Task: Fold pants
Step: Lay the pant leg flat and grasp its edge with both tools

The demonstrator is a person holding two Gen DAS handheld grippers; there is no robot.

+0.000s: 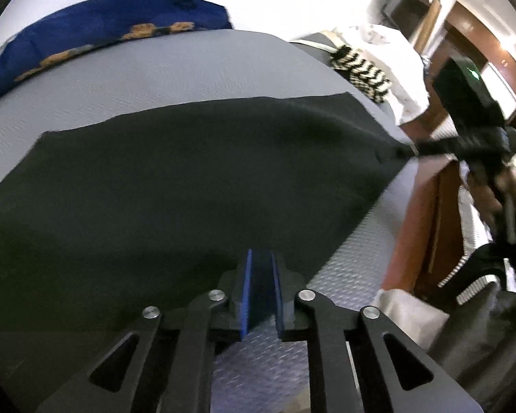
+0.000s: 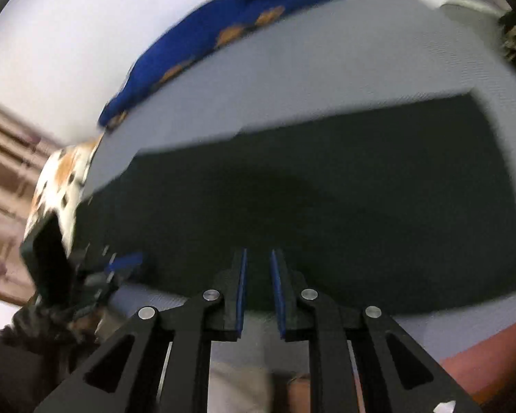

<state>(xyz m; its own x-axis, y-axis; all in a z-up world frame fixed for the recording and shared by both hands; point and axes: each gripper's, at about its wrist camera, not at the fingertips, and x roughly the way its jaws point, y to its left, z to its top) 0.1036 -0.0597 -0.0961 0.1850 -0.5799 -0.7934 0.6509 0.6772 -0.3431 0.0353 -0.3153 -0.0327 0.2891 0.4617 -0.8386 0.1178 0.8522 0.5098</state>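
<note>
Dark, near-black fabric pants (image 1: 189, 186) lie spread flat as a wide rectangle across a grey textured mattress (image 1: 175, 75), with a blue cushion patterned in orange (image 1: 96, 31) at about eleven o'clock along the far edge. The left gripper (image 1: 260, 292), at six o'clock in its own view, pinches the near hem of the pants between its blue-padded fingers (image 1: 245, 296). At about three o'clock, the right gripper (image 2: 258, 292) has its fingers held slightly apart over the pants' near edge, though whether they grip cloth cannot be told.
</note>
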